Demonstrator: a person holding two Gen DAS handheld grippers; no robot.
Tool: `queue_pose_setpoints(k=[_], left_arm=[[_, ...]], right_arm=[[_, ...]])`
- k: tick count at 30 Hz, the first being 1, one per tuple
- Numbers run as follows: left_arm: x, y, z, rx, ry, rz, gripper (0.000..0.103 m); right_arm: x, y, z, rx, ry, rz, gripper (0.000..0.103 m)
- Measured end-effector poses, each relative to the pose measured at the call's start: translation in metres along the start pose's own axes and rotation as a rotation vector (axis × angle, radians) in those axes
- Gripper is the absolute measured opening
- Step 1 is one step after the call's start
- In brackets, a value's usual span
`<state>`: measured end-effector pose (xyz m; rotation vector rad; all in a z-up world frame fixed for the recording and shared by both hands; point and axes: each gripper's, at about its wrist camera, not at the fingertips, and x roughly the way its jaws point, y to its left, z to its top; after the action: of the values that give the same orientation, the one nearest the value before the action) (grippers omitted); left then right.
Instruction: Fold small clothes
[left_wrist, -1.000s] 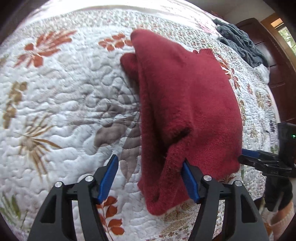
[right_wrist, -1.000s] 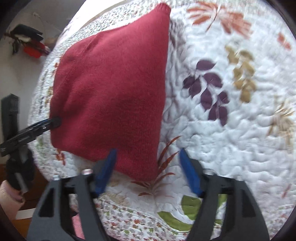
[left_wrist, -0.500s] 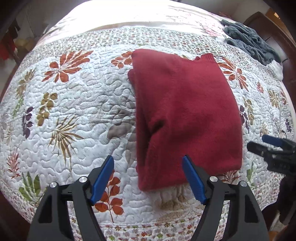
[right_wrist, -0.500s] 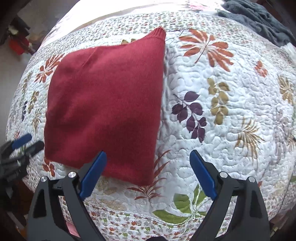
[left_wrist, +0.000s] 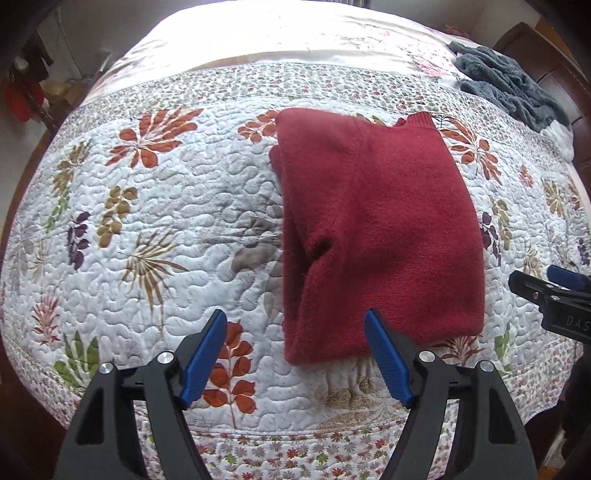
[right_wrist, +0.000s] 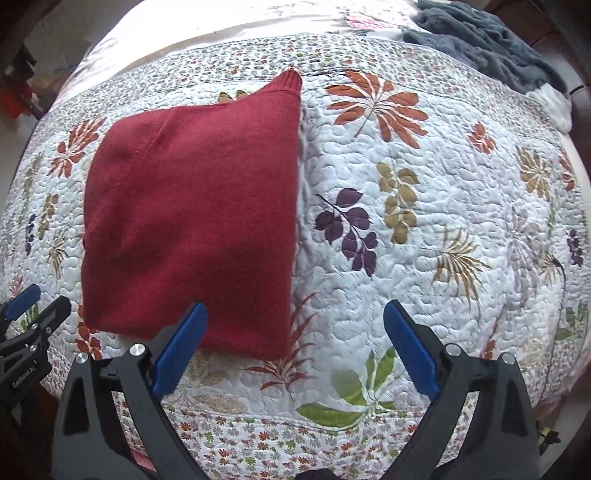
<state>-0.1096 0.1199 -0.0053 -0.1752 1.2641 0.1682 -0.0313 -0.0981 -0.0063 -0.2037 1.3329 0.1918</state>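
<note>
The left gripper (left_wrist: 295, 354), black-framed with ribbed blue pads on its fingers, hangs above the near edge of the bed with its jaws spread wide and nothing between them; its right finger overlaps, in this view, the near hem of the folded dark-red knitted sweater (left_wrist: 376, 236), though whether it touches the wool cannot be told. The right gripper (right_wrist: 293, 345), built the same way, is likewise spread wide and empty, its left finger in front of the sweater's near right corner. The sweater lies flat on the quilt just ahead of both tools, folded into a rough rectangle whose long axis runs away from the grippers toward the head of the bed; its ribbed collar or cuff sticks up at the far right corner, pointing away, and a raised seam slants across the upper layer. Along the left side, as the left wrist sees it, the stacked layers bulge in a soft roll with a shadowed pocket. The wool looks fuzzy and thick. Under it spreads the white quilted bedspread (left_wrist: 177, 229), stitched in pebbly swirls and printed with orange, purple, olive and green leaves, with a small-flower border along the near edge. Far off to the right, by the dark wooden headboard, sits a crumpled grey-blue fleecy blanket (right_wrist: 480, 40). Nothing lies between the grippers and the sweater.
</note>
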Motion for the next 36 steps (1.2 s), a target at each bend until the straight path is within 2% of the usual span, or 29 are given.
queue_pose_setpoints(k=[16, 36], left_arm=[[-0.016, -0.013, -0.003, 0.020, -0.022, -0.005, 0.077], [-0.017, -0.019, -0.004, 0.031, -0.018, -0.006, 0.077]], right_arm=[[-0.025, -0.005, -0.010, 0.034, -0.035, 0.026, 0.095], [-0.026, -0.010, -0.017, 0.056, -0.032, 0.031, 0.095]])
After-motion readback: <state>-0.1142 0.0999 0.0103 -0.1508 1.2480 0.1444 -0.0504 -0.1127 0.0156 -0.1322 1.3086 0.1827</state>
